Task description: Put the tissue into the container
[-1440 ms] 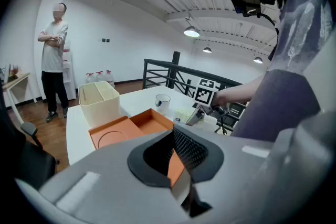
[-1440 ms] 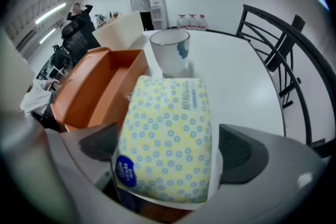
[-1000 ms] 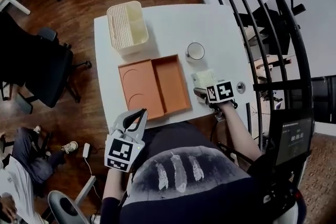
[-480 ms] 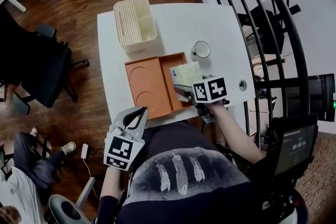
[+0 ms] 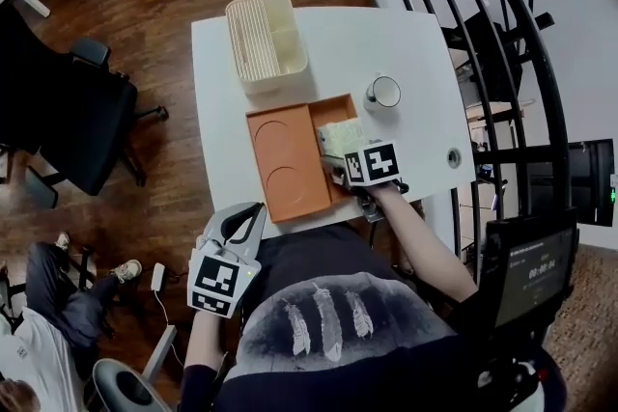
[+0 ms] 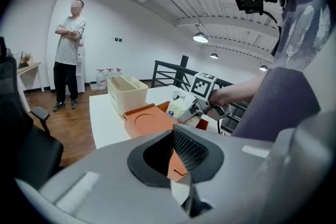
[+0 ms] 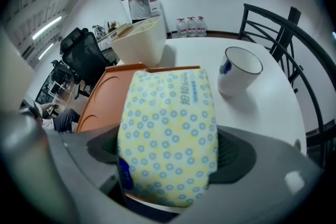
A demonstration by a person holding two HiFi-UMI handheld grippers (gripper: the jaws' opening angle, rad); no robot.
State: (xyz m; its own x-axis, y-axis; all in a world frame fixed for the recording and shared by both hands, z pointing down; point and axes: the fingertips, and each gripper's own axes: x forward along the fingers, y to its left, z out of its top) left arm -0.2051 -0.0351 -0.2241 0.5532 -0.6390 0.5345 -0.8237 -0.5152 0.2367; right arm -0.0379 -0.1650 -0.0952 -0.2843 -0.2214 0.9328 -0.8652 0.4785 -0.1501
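Observation:
My right gripper (image 5: 340, 152) is shut on the tissue pack (image 5: 338, 136), a soft yellow pack with blue rings (image 7: 169, 134) that fills the space between the jaws. It hangs over the right compartment of the orange tray (image 5: 282, 152), whose left compartment has a round recess. From the left gripper view the tissue pack (image 6: 177, 108) shows above the tray (image 6: 143, 119). My left gripper (image 5: 241, 219) is held low off the table's near edge, by the person's lap, its jaws together with nothing in them.
A cream slatted basket (image 5: 266, 36) stands at the table's far left and a white cup (image 5: 383, 93) right of the tray. The white table (image 5: 425, 43) has a black railing (image 5: 512, 34) at its right and a black office chair (image 5: 72, 116) at its left. A person (image 6: 68, 52) stands far off.
My right gripper has carried the tissue pack leftward, from the bare table right of the tray to above the tray's right compartment. The left gripper has stayed low by the lap.

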